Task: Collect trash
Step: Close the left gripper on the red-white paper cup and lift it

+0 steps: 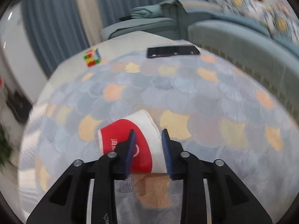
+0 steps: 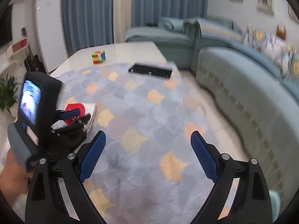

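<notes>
left gripper [image 1: 148,140] is clamped on a red-and-white paper cup [image 1: 130,141], which lies on its side, low over the scallop-patterned tablecloth [image 1: 168,85] at the table's near left. right gripper [image 2: 148,145] hangs over the cloth with jaws spread wide, holding nothing. a rubik's cube [image 1: 92,57] and a black remote [image 1: 172,51] sit at the far end.

Table [image 2: 130,50]: cloth [image 2: 142,115], cube [image 2: 98,57], cup [image 1: 130,140].

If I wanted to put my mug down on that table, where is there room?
Most of the patterned cloth is bare: the wide stretch between the paper cup in the left gripper and the black remote. The open right gripper hovers over bare cloth. The far end holds a puzzle cube.
</notes>
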{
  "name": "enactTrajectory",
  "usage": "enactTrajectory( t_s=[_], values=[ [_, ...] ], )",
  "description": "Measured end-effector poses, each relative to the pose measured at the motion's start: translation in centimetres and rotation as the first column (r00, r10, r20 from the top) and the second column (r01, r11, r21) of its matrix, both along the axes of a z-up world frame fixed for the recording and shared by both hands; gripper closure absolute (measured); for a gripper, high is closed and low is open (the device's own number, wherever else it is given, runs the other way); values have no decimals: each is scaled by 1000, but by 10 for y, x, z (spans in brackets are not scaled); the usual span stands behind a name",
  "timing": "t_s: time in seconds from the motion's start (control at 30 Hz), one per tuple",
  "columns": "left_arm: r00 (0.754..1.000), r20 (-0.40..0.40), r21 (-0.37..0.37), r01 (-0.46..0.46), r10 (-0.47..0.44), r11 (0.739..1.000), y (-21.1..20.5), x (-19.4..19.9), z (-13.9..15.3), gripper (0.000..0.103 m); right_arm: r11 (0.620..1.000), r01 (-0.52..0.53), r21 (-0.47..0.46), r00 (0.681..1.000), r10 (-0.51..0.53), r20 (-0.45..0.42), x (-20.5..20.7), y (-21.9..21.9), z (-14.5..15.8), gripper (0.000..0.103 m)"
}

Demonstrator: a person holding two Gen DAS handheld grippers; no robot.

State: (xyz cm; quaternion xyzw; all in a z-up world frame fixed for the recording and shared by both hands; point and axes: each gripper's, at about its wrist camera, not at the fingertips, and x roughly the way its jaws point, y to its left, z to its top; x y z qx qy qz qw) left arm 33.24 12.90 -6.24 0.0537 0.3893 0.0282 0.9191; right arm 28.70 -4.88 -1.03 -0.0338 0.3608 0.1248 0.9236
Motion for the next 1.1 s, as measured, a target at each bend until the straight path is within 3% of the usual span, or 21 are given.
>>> enactTrajectory(
  t_s=[0.07, 0.1, 0.17, 0.2, 0.3, 0.4, 0.53, 0.63, 0.77, 0.97, 1.03, 1.07, 1.1],
  values=[
    [1000, 1, -14, -31, 31, 999, 9, 2, 0, 75, 999, 18, 43, 1000, -18, 0, 1, -2, 6, 15],
    [999, 2, 11, -40, 40, 999, 10, 3, 0, 68, 998, 18, 65, 1000, -19, 20, -2, -4, 13, 15],
    [998, -22, 41, -56, 57, 998, 12, 6, -6, 13, 997, 10, 73, 998, -14, 57, -7, -7, 25, 15],
    [997, -37, 44, -72, 74, 996, 14, 8, -10, 10, 998, 11, 66, 997, -16, 74, -9, -8, 29, 15],
    [996, -49, 128, -67, 74, 989, 9, 11, -20, 8, 997, 45, 63, 996, -49, 72, -5, -20, 31, 14],
    [997, -68, 126, -22, 30, 992, 5, 12, -22, 8, 990, 92, 111, 996, -91, -13, 7, -31, 20, 14],
    [994, -37, 180, -96, 104, 979, 10, 11, -17, 11, 972, 146, 182, 985, -124, -123, 18, -47, 5, 14],
    [985, 29, 237, -173, 171, 956, 21, 10, -3, 11, 961, 167, 222, 981, -139, -135, 19, -55, 6, 14],
    [968, -18, 156, -246, 252, 957, 47, 16, -2, 10, 959, 169, 226, 982, -145, -121, 17, -54, 9, 14],
    [969, -84, 113, -221, 231, 969, 56, 20, -21, 10, 979, 134, 156, 990, -124, -72, 16, -33, 1, 14],
    [969, -99, 41, -222, 225, 974, 66, 20, -23, 12, 985, 115, 126, 993, -109, -50, 16, -23, -4, 14],
    [971, -109, -13, -217, 214, 976, 70, 19, -24, 23, 988, 107, 114, 994, -103, -44, 17, -20, -6, 14],
    [974, -111, -87, -210, 200, 974, 77, 17, -23, 26, 991, 96, 98, 995, -93, -36, 18, -16, -10, 14]
  ],
)
